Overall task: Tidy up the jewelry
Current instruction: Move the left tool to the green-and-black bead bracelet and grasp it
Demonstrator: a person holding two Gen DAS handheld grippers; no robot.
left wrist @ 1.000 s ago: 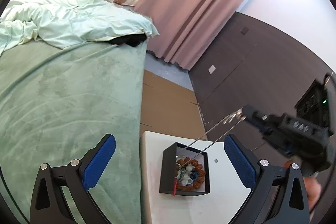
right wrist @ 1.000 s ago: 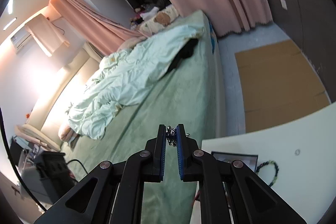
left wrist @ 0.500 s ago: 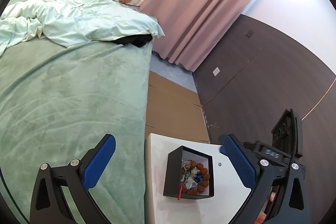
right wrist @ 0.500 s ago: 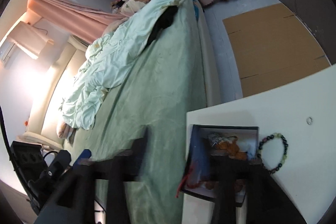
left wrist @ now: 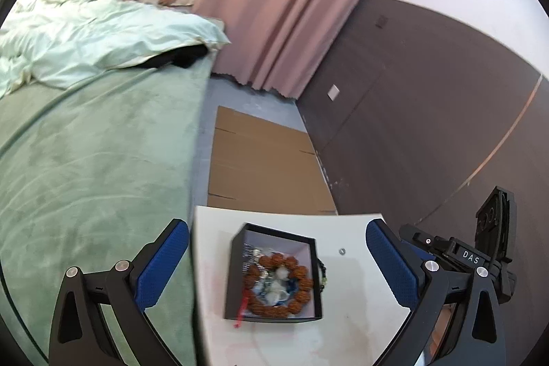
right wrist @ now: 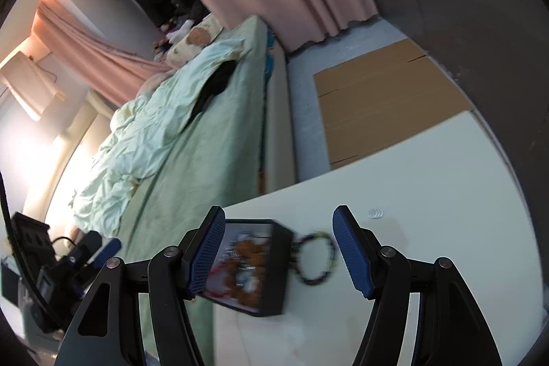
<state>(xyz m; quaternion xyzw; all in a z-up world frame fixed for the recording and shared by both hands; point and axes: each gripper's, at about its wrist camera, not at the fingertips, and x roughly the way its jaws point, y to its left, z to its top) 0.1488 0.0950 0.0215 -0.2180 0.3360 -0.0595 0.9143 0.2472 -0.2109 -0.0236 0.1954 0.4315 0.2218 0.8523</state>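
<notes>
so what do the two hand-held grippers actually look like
Both are matt black plastic frames with silver screw heads at the joints. The left hand-held gripper and the right hand-held gripper each carry two angled fingers faced with textured blue pads. The right one's body bears white "DAS" lettering.

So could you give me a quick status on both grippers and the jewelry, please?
Left gripper open, empty. Right gripper open, empty, over the dark bead bracelet lying beside the black box. Small ring loose on the table. Nothing in the way.
</notes>
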